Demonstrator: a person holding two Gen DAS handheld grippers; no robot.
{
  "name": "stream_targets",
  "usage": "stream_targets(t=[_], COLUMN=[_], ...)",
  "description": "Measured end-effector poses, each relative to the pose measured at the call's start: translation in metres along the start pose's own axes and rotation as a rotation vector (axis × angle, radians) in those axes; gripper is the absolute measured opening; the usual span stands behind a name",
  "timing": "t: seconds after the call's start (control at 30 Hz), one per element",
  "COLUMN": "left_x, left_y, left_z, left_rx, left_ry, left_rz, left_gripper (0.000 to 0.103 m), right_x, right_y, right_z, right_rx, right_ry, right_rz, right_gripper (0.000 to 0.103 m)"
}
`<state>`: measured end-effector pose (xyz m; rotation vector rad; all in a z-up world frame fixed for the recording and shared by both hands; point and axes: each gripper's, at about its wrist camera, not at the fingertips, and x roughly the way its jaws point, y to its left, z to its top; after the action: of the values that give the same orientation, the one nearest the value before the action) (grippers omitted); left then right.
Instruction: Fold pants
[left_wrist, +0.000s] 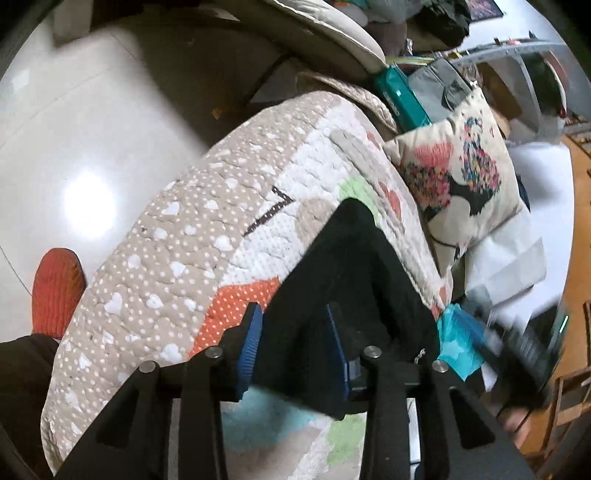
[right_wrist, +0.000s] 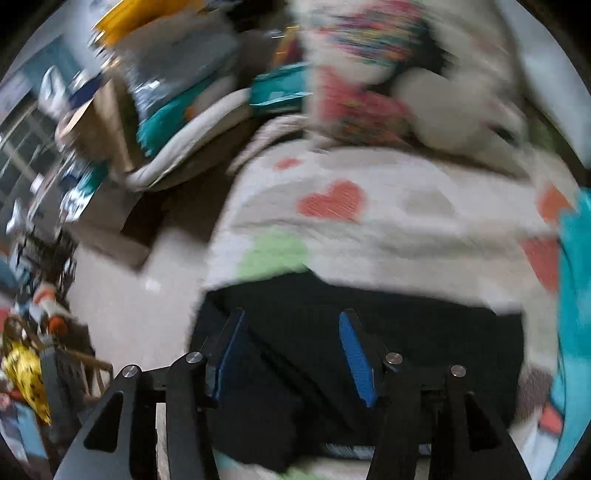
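On heart-print quilt: black pants; left gripper, right gripper jaws apart, unclamped; no legible writing.

Glossy pale floor reflects a light; clutter lines the room's edge.

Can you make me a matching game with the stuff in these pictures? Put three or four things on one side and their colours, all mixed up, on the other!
Things:
1. pants
2. slipper
3. gripper pads
4. box behind the quilt

Colours:
A. blue
B. teal
C. black
D. orange-red

Pairs: 1-C, 2-D, 3-A, 4-B
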<state>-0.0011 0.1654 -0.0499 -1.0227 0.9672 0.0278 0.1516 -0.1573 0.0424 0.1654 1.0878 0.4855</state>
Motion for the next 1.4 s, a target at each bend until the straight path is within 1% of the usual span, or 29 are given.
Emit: stream_targets(t=[0.1, 0.13, 0.2, 0.27, 0.3, 0.33, 0.37, 0.43, 0.47, 0.5, 0.53, 0.6, 0.67, 0.73, 0.8, 0.87, 0.9, 0.93, 0.97, 1.0, 1.07, 1.13, 1.17, 1.2, 1.23, 1.27, 1.33, 1.37, 1.4], left_x=[0.002, 0.006, 0.008, 0.013, 0.021, 0.02, 0.02, 0.021, 0.021, 0.022, 0.022, 0.021, 0.02, 0.021, 0.022, 0.025, 0.027, 0.028, 0.029, 0.03, 0.033, 0.037, 0.038, 0.04, 0.043, 0.046, 0.053, 0.056, 0.058], left_y=[-0.002, -0.011, -0.015, -0.022, -0.027, -0.027, -0.027, -0.026, -0.025, -0.025, -0.026, -0.029, -0.032, -0.034, -0.034, -0.032, -0.032, -0.031, -0.032, -0.034, -0.037, -0.041, -0.043, -0.044, -0.044, -0.045, -0.044, -0.042, -0.041], left_z=[-0.004, -0.005, -0.008, -0.01, -0.009, -0.009, -0.009, -0.009, -0.01, -0.01, -0.01, -0.011, -0.012, -0.012, -0.013, -0.013, -0.013, -0.013, -0.013, -0.013, -0.016, -0.02, -0.022, -0.023, -0.026, -0.028, -0.032, -0.034, -0.036], left_rx=[-0.009, -0.006, 0.008, 0.02, 0.022, 0.024, 0.023, 0.017, 0.015, 0.013, 0.014, 0.028, 0.042, 0.057, 0.061, 0.056, 0.054, 0.054, 0.056, 0.066, 0.089, 0.116, 0.127, 0.134, 0.145, 0.153, 0.169, 0.172, 0.176], left_ry=[-0.006, -0.008, -0.007, -0.008, -0.01, -0.01, -0.007, 0.001, 0.006, 0.011, 0.013, 0.005, -0.005, -0.015, -0.014, -0.006, 0.0, 0.004, 0.008, 0.011, 0.013, 0.013, 0.014, 0.015, 0.017, 0.019, 0.033, 0.04, 0.041], left_rz=[0.009, 0.013, 0.016, 0.017, 0.02, 0.02, 0.018, 0.014, 0.011, 0.007, 0.003, 0.006, 0.011, 0.021, 0.031, 0.036, 0.04, 0.042, 0.042, 0.044, 0.057, 0.075, 0.085, 0.091, 0.101, 0.109, 0.134, 0.146, 0.155], left_gripper=[0.035, 0.035, 0.035, 0.035, 0.035, 0.035, 0.035, 0.035, 0.035, 0.035, 0.035, 0.035, 0.035, 0.035, 0.035, 0.035, 0.035, 0.035, 0.035, 0.035, 0.035, 0.035, 0.035, 0.035, 0.035, 0.035, 0.037, 0.037, 0.037], right_x=[0.0, 0.004, 0.013, 0.024, 0.031, 0.037, 0.041, 0.052, 0.055, 0.057, 0.057, 0.056, 0.049, 0.045, 0.046, 0.055, 0.061, 0.066, 0.066, 0.061, 0.043, 0.023, 0.018, 0.015, 0.014, 0.016, 0.034, 0.049, 0.066], right_y=[-0.03, -0.036, -0.043, -0.046, -0.046, -0.043, -0.04, -0.03, -0.023, -0.015, -0.008, -0.001, 0.011, 0.014, 0.012, 0.008, 0.003, -0.002, -0.006, -0.01, -0.014, -0.007, -0.001, 0.005, 0.013, 0.017, 0.026, 0.032, 0.038], right_z=[-0.037, -0.05, -0.063, -0.075, -0.078, -0.081, -0.083, -0.088, -0.087, -0.085, -0.081, -0.071, -0.057, -0.039, -0.028, -0.025, -0.029, -0.033, -0.036, -0.04, -0.046, -0.047, -0.042, -0.038, -0.033, -0.03, -0.018, -0.012, -0.007], right_rx=[0.108, 0.142, 0.191, 0.255, 0.284, 0.306, 0.313, 0.29, 0.257, 0.21, 0.162, 0.132, 0.068, 0.062, 0.071, 0.075, 0.078, 0.085, 0.096, 0.117, 0.157, 0.138, 0.125, 0.12, 0.126, 0.131, 0.149, 0.153, 0.147], right_ry=[0.009, 0.009, 0.014, 0.014, 0.012, 0.014, 0.019, 0.041, 0.043, 0.054, 0.067, 0.071, 0.03, 0.004, -0.006, 0.025, 0.059, 0.089, 0.09, 0.064, -0.018, -0.116, -0.134, -0.143, -0.144, -0.134, -0.063, -0.012, 0.042], right_rz=[0.063, 0.086, 0.121, 0.181, 0.206, 0.219, 0.214, 0.172, 0.142, 0.108, 0.086, 0.082, 0.043, 0.035, 0.02, -0.004, -0.028, -0.069, -0.089, -0.088, -0.116, -0.127, -0.11, -0.073, 0.01, 0.062, 0.199, 0.25, 0.279], right_gripper=[0.057, 0.057, 0.057, 0.057, 0.059, 0.064, 0.066, 0.068, 0.066, 0.049, 0.024, 0.022, 0.022, 0.022, 0.022, 0.028, 0.034, 0.046, 0.051, 0.055, 0.055, 0.055, 0.055, 0.055, 0.055, 0.055, 0.055, 0.055, 0.055])
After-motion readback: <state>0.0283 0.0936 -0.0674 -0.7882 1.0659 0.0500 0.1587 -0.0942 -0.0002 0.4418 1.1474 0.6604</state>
